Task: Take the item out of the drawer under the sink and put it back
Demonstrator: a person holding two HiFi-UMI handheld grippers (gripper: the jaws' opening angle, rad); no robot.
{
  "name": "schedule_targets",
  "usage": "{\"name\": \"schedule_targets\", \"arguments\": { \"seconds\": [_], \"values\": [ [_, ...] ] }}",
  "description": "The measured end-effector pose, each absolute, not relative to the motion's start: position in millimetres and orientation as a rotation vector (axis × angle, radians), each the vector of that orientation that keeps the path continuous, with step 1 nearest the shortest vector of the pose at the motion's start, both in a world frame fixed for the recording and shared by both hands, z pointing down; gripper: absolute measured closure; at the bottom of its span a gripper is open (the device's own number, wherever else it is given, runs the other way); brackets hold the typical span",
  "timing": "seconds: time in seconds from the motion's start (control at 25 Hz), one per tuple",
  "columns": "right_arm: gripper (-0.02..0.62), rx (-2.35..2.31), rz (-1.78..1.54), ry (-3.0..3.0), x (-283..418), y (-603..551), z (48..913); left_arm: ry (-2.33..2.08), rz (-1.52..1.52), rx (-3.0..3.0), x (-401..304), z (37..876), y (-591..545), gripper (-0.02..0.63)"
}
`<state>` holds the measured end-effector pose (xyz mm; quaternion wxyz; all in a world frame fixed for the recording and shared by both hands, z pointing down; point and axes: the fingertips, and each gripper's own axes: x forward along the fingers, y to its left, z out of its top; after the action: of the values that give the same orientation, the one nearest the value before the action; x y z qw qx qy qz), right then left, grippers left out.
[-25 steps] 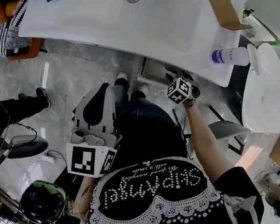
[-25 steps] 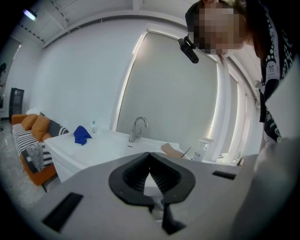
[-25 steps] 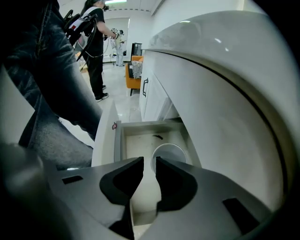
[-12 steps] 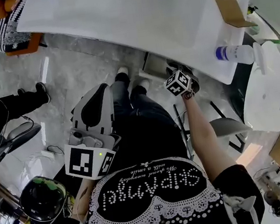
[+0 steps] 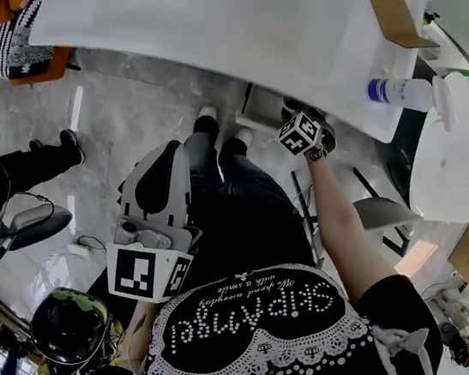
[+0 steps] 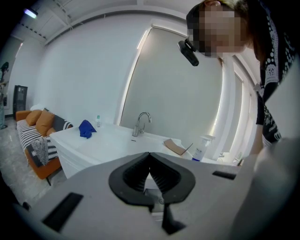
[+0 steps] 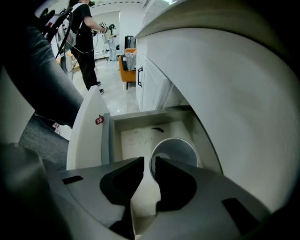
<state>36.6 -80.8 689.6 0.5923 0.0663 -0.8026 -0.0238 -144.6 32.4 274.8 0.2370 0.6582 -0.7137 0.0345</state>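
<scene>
Right gripper view looks steeply down into the open drawer (image 7: 107, 140) under the sink (image 5: 194, 23). The right gripper (image 7: 150, 161) has its jaws set narrow across the near-left wall of the grey cup (image 7: 174, 149), seemingly one jaw inside and one outside. The cup is mouth up over the drawer's right part. The left gripper (image 6: 150, 157), jaws together and empty, hangs well back on the left, so the lowering likely falls to the right hand.

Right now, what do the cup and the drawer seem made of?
The cup: likely plastic, maybe ceramic; smooth, pale, thin-rimmed, with a faint sheen. The drawer: likely painted or laminated board; flat matte off-white panels, dark scuffs on its floor.
</scene>
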Motion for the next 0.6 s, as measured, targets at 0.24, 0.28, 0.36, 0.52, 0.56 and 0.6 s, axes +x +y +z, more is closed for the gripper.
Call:
{"name": "schedule_targets", "arguments": {
  "seconds": [0.24,0.28,0.36,0.52,0.56,0.6],
  "values": [
    [0.541,0.174,-0.038,-1.857,39.8,-83.1,689.1,-1.954,0.112,1.809,-142.1,274.6,33.2,0.603],
    [0.547,0.176,-0.038,-1.857,39.9,-83.2,688.8,-1.954,0.112,1.808,-142.2,274.3,32.7,0.603],
    [0.556,0.176,-0.04,-1.857,39.7,-82.8,688.1,-1.964,0.098,1.792,-143.6,272.3,29.8,0.603],
    [0.565,0.163,-0.052,-1.858,39.6,-82.5,687.3,-1.958,0.087,1.785,-143.5,272.2,26.1,0.603],
    [0.566,0.159,-0.058,-1.86,38.8,-83.3,686.9,-1.956,0.085,1.788,-143.3,272.6,25.1,0.603],
    [0.566,0.156,-0.063,-1.864,38.0,-83.9,686.2,-1.954,0.083,1.792,-143.2,272.7,23.9,0.603]
  ]
}}
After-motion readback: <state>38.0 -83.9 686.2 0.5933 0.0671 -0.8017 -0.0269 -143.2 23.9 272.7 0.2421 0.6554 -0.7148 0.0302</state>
